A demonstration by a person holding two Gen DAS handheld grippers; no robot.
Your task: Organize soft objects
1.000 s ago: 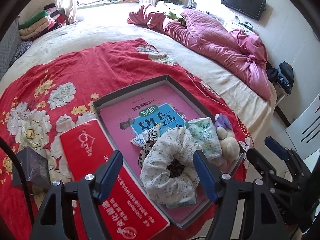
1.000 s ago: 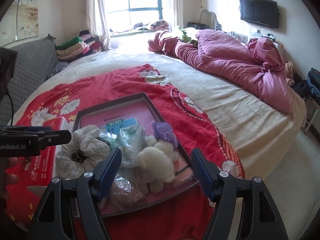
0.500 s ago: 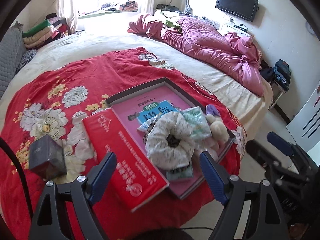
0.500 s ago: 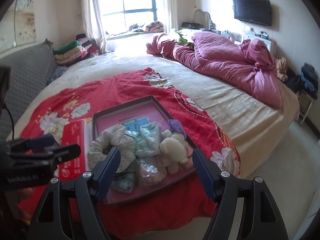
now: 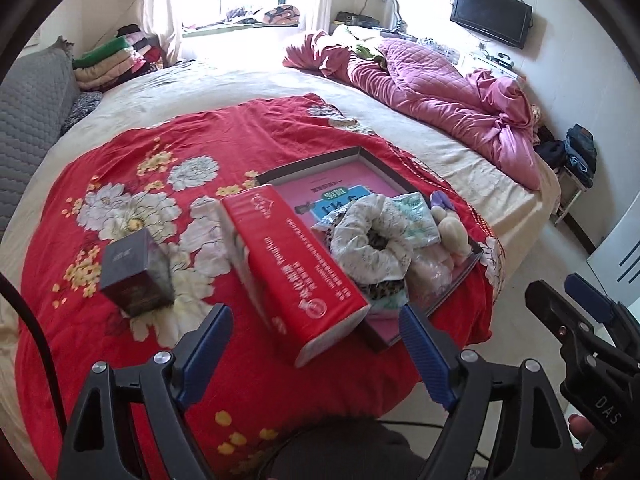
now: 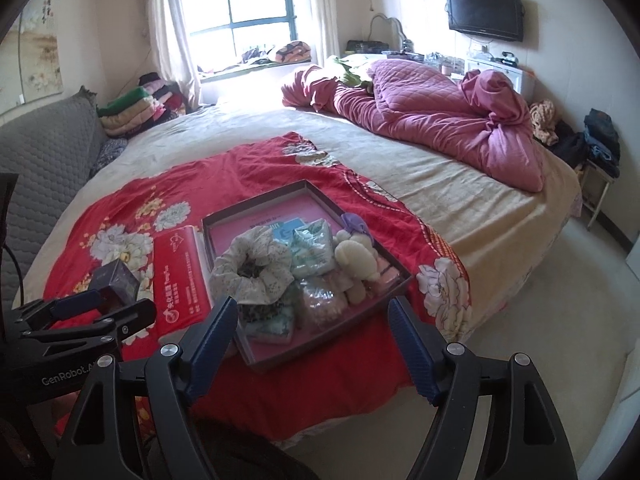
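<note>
While both views widen compared with a second ago, backing off from the tray (image 6: pixel 402 278): more red blanket (image 5: pixel 120 140) and floor visible, tray contents smaller in frame. Jaws wider than a second ago too, nothing between them on either side.

Soft items all inside the tray: floral scrunchie (image 6: pixel 252 266) at its left half, tissue pack (image 6: pixel 314 250) just right of that, cream plush toy (image 6: pixel 358 260) at the tray's right edge, pinkish bag (image 6: pixel 322 300) at the near edge. Red box (image 5: pixel 296 260) touching the tray's left wall, dark small box (image 5: pixel 136 276) well left of the tray. Looks like sorting done, or near done.

Pose: left gripper (image 5: pixel 316 348) and right gripper (image 6: pixel 312 342) both angled down toward the tray, hovering off its near edge, apart and empty.
</note>
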